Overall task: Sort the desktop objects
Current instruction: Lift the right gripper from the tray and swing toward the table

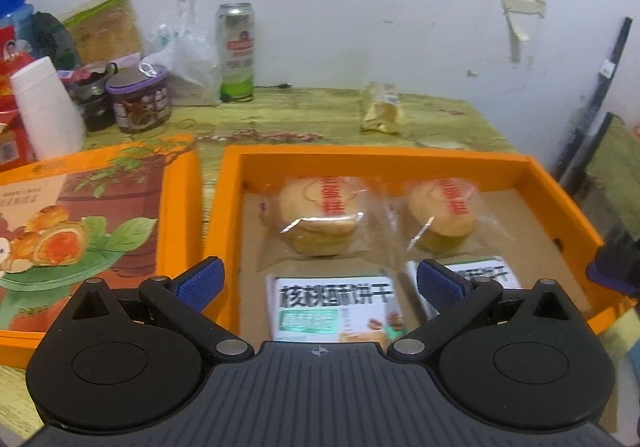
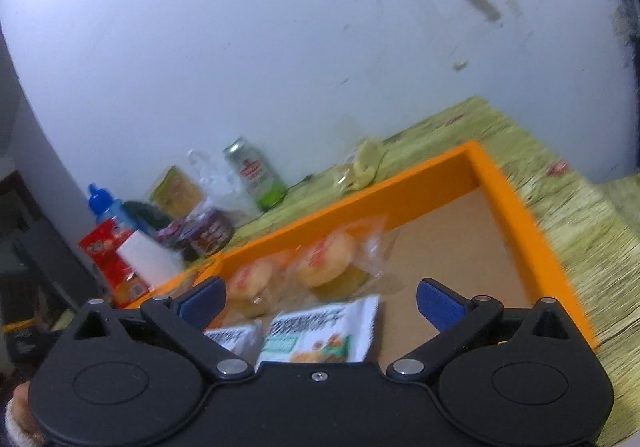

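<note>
An orange box (image 1: 376, 157) (image 2: 516, 207) lies open on the green table. Two wrapped round pastries (image 1: 320, 217) (image 1: 442, 213) sit in its far row. Two white biscuit packets (image 1: 336, 307) (image 1: 486, 271) lie in the near row. My left gripper (image 1: 318, 281) hovers over the box's near edge, open, nothing between its blue fingertips. My right gripper (image 2: 318, 301) is tilted over the same box, open wide and empty, above a biscuit packet (image 2: 320, 331) and the pastries (image 2: 326, 261). A wrapped yellow snack (image 1: 382, 109) (image 2: 362, 165) lies on the table behind the box.
The orange box lid (image 1: 88, 227) lies left of the box. Along the back wall stand a green can (image 1: 236, 51), a plastic bag (image 1: 188, 51), a purple-lidded jar (image 1: 138, 99), a white cup (image 1: 44, 107) and a blue bottle (image 2: 102, 203). The table edge (image 2: 600, 247) runs right of the box.
</note>
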